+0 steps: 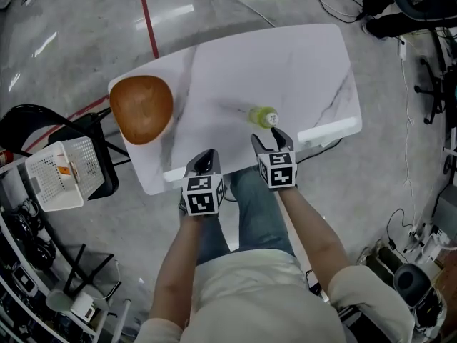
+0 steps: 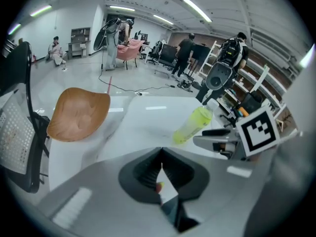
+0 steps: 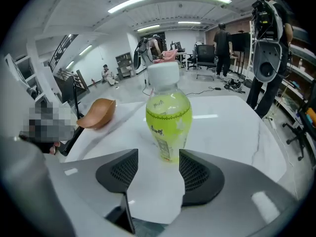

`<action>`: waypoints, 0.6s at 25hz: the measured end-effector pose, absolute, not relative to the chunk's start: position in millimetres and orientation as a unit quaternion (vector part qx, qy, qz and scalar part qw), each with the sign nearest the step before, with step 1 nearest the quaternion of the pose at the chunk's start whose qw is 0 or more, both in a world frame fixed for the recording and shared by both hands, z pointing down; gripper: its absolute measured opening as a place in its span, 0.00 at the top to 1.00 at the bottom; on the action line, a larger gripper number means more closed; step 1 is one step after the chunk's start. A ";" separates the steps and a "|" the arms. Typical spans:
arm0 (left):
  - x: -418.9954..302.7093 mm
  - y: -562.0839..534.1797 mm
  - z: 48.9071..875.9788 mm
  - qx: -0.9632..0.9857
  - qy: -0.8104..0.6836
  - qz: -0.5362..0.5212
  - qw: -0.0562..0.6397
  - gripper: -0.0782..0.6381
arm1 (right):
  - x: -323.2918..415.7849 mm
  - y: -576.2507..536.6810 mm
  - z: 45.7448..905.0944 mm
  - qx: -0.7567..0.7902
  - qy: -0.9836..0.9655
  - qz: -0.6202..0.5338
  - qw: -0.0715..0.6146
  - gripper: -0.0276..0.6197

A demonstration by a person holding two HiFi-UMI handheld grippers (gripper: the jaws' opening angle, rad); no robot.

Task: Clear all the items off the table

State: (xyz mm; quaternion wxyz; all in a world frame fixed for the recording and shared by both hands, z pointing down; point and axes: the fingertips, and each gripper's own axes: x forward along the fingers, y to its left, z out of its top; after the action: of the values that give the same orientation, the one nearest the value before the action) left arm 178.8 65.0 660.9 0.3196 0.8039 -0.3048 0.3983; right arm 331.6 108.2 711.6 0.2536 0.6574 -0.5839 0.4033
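Nearest the head camera are the person's two forearms, each ending in a hand-held gripper over the near edge of the white marble-patterned bench. Left hand-held gripper has its jaws pressed together, as its own view shows, and it sits well apart from both things on the bench. Right hand-held gripper has its jaws standing apart; the bottle stands upright just ahead of the gap between them, and the pads do not press on it.

That bottle is clear plastic with a white cap, filled nearly to the shoulder with yellow-green drink, and rests on the bench's near half, toward the person's right. A wooden bowl sits at the bench's left corner, well apart from the bottle, and its inside shows only bare wood. Beside that corner, off the bench, a white mesh basket rests on a black chair; a small orange item lies in it, too small to identify.
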 end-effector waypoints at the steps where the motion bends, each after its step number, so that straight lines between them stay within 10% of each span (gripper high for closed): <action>1: 180.7 64.9 665.6 0.804 -0.304 0.400 0.319 0.88 | 331.9 106.1 717.1 0.655 -0.586 0.404 0.254 0.55; 15: 208.6 66.8 710.3 0.793 -0.303 0.417 0.326 0.88 | 351.1 85.4 770.4 0.639 -0.604 0.398 0.260 0.47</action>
State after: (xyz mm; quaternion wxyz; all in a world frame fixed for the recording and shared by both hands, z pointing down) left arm 208.6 66.8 710.3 0.3260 0.7925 -0.3033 0.4166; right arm 351.1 85.4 770.4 0.2595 0.6392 -0.6045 0.3984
